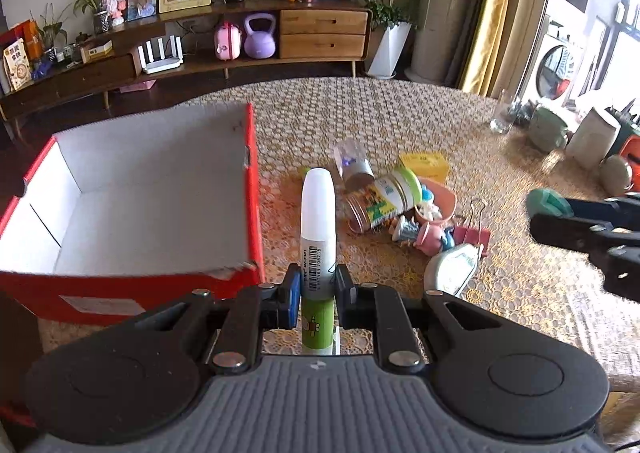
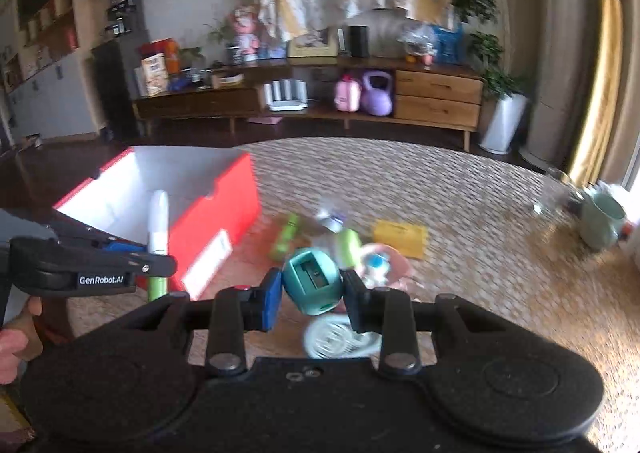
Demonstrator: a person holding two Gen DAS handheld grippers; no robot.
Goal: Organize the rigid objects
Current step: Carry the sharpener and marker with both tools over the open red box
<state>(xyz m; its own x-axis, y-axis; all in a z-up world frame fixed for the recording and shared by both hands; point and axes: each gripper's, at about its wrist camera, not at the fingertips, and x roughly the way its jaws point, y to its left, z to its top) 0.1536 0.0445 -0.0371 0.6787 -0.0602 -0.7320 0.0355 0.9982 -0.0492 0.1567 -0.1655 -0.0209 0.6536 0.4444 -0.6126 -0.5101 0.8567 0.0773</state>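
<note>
Two hand-held grippers are in view, each clamped on one thing. The left hand-held gripper (image 1: 316,291) has its jaws pressed against the sides of a white-capped glue pen (image 1: 318,229) with a green lower body, which stands upright between the pads, raised just beside the right wall of the one red cardboard box (image 1: 254,189). The box is open at the top and white inside, and no item shows in the part of its floor that can be seen. The right hand-held gripper (image 2: 312,293) grips a teal pencil sharpener (image 2: 312,280) between its blue pad and its black pad, with the sharpener's blade slot facing the camera, held up over the pile. On the bench (image 1: 400,109), covered with a patterned lace cloth, the loose pile lies to the right of the box: one jar with a green lid (image 1: 384,201) on its side, one clear-topped small bottle (image 1: 354,165) behind it, one yellow packet (image 1: 424,165), one pink bowl (image 1: 440,205), two small toy figures (image 1: 424,235), one pink binder clip (image 1: 476,229) and one pale white-green oval object (image 1: 452,265) nearest the camera. At the bench's far right stand one clear glass (image 1: 504,113) and one green mug (image 1: 548,129). A person's fingers (image 2: 16,337) show at the left edge of the right wrist view, behind the left tool.
</note>
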